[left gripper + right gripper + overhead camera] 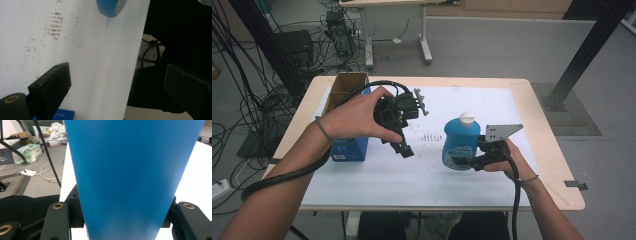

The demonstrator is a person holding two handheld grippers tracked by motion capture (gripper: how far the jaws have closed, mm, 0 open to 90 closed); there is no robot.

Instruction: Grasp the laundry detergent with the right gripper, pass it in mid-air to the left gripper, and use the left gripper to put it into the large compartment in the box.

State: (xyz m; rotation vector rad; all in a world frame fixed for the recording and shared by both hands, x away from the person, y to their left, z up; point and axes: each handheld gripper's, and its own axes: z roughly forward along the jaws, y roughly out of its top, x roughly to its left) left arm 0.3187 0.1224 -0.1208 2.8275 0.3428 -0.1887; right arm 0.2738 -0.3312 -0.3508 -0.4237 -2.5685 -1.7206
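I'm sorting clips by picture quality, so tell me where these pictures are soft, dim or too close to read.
High view: even, dim light, fairly sharp; blue bottle and cardboard box read clearly. Left gripper view: soft throughout, the bottle's base blurred at the top edge, the right side very dark. Right gripper view: the bottle sits so close that it is a featureless blue blur; the floor behind looks sharper.

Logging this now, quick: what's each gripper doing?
Left gripper: open, holding nothing.
Right gripper: shut on the blue bottle.
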